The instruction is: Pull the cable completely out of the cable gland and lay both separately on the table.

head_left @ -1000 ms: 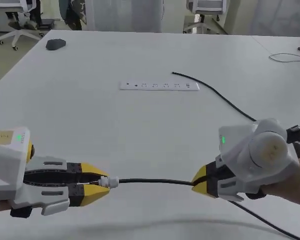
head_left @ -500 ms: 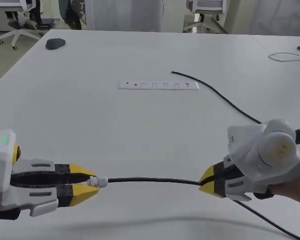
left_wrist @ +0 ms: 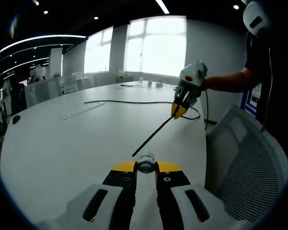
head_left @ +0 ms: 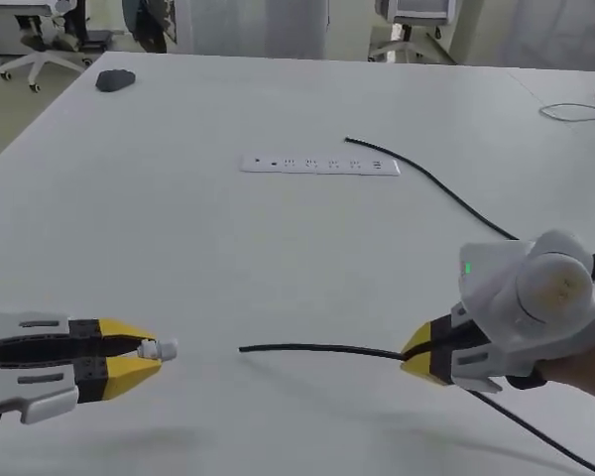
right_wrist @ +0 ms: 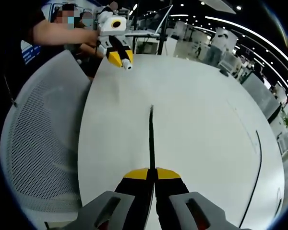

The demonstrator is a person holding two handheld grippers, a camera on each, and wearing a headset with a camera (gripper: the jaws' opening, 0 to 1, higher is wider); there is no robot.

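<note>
Cable and gland have come apart since a moment ago: the black cable [head_left: 317, 349] then ran straight into the white cable gland [head_left: 160, 349], and now its free end stops short of the gland with a clear gap of bare surface [head_left: 228, 258] between them, the left gripper [head_left: 144, 355] having drawn away toward the left edge. That gripper's yellow-tipped fingers [left_wrist: 125, 167] are closed on the cable gland [left_wrist: 146, 162], which pokes out just past their tips, above the near edge of the surface toward its left corner. The right gripper [head_left: 414, 357] sits above the near edge toward the right, its fingers [right_wrist: 137, 175] pressed together on the cable [right_wrist: 151, 139], which runs straight out ahead of them and casts a faint shadow on the surface below. From the left gripper view, the right gripper [left_wrist: 182, 108] and the cable [left_wrist: 156, 134] point back at the gland; from the right gripper view, the left gripper [right_wrist: 120, 57] holds the gland [right_wrist: 127, 66] well beyond the cable's end. A white power strip [head_left: 319, 166] lies mid-surface toward the far edge, and a dark mouse [head_left: 115, 80] near the far left corner. A second black lead [head_left: 436, 183] runs from beside the strip toward the right gripper; possibly it is the same cable, but the join is hidden.
</note>
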